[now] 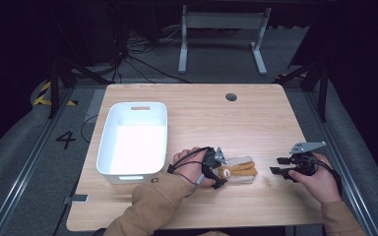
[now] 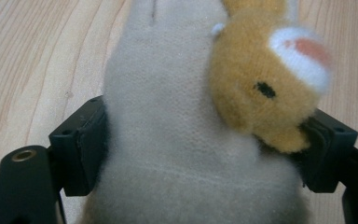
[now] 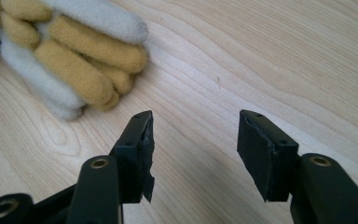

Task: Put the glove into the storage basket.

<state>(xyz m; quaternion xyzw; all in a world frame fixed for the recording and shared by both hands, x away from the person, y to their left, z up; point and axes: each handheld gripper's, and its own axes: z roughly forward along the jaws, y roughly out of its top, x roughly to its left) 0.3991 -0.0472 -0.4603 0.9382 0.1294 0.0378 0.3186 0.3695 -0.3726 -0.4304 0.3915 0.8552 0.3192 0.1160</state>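
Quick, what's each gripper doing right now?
Left gripper: shut on the fluffy cream and mustard-yellow gloves with a plush animal face.
Right gripper: open, nothing between its jaws, above the wooden table.

One sign can be read: a black numeral "4" [image 1: 66, 139] is painted on the grey floor [image 1: 24, 147] left of the table [image 1: 256, 123], as seen in the high view. Yellow and black hazard stripes [image 1: 43, 94] are marked on the floor farther back. No lettering or brand can be read on anything on the table.
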